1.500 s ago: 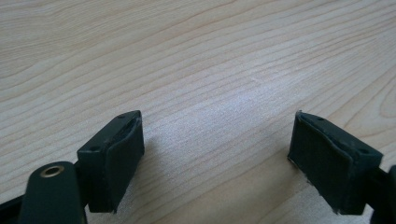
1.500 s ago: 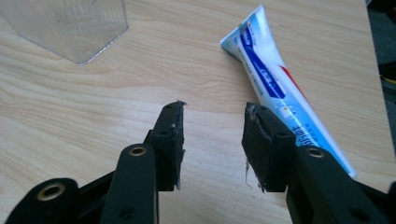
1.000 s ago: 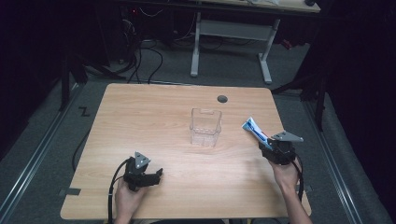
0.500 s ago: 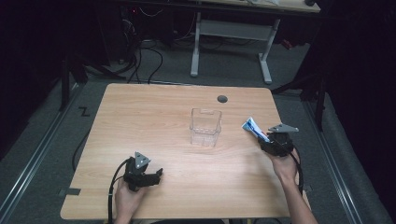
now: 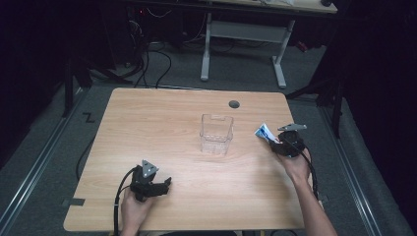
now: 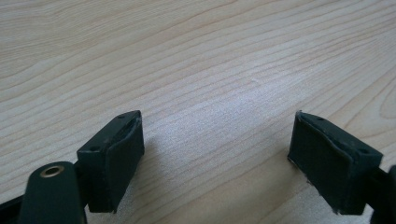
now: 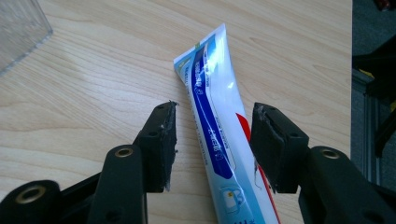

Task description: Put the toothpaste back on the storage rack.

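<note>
The wooden table (image 5: 162, 123) carries a clear plastic container (image 5: 216, 133) near its middle, standing upright and open at the top, and a small dark grommet hole (image 5: 234, 104) sits beyond it toward the far edge. At the near left, the left gripper (image 5: 156, 187) rests low over bare wood, its jaws spread wide with nothing between them. To the right of the container, near the table's right edge, the right gripper (image 7: 212, 147) straddles a white and blue toothpaste tube (image 7: 215, 116) that looks to lie flat on the wood; the jaws stand partly open on either side of it, the right pad close to or touching the tube's edge, the left pad with a clear gap, so the tube does not look clamped. The risk from here, as I judge it, is an uneven close: the tube sits off-centre and slanted between the pads, so they could push it sideways or pinch only one edge, letting the slick, soft tube swivel or slip out when lifted; squeezing too hard could buckle it
</note>
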{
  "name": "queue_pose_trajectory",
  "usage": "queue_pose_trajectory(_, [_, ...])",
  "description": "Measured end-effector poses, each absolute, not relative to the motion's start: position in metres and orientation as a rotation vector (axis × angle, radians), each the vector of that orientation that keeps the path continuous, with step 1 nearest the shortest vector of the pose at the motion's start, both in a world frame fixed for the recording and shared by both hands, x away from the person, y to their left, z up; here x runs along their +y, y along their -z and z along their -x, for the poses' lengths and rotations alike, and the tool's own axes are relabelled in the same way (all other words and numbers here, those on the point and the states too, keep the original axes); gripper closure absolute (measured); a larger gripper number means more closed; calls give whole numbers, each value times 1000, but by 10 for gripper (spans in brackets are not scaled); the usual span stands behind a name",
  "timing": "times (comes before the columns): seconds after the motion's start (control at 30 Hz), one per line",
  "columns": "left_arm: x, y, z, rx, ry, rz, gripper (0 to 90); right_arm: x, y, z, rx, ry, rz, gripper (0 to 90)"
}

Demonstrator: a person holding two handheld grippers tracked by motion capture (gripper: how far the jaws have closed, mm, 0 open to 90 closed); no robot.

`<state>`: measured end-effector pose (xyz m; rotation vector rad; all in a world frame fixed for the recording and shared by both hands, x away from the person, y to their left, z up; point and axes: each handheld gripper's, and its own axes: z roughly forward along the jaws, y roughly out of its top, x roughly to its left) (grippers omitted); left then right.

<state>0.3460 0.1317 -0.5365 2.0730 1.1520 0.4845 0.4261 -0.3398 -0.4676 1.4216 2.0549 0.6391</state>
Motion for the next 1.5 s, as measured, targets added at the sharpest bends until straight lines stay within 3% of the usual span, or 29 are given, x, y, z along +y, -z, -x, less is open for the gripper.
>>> queue_pose_trajectory(0.87, [131,537,-347,1161,-491,-2068,184,-324,495,-471,2164,-384,-1392,483])
queue_pose_trajectory(1.33, [131,537,-346,1166,-492,-2066,184,-342,502,-486,2194,-419,-1556,543])
queue_pose_trajectory(1.5, [130,537,-346,1168,-493,-2065,184,-342,500,-486,2214,-410,-1563,606])
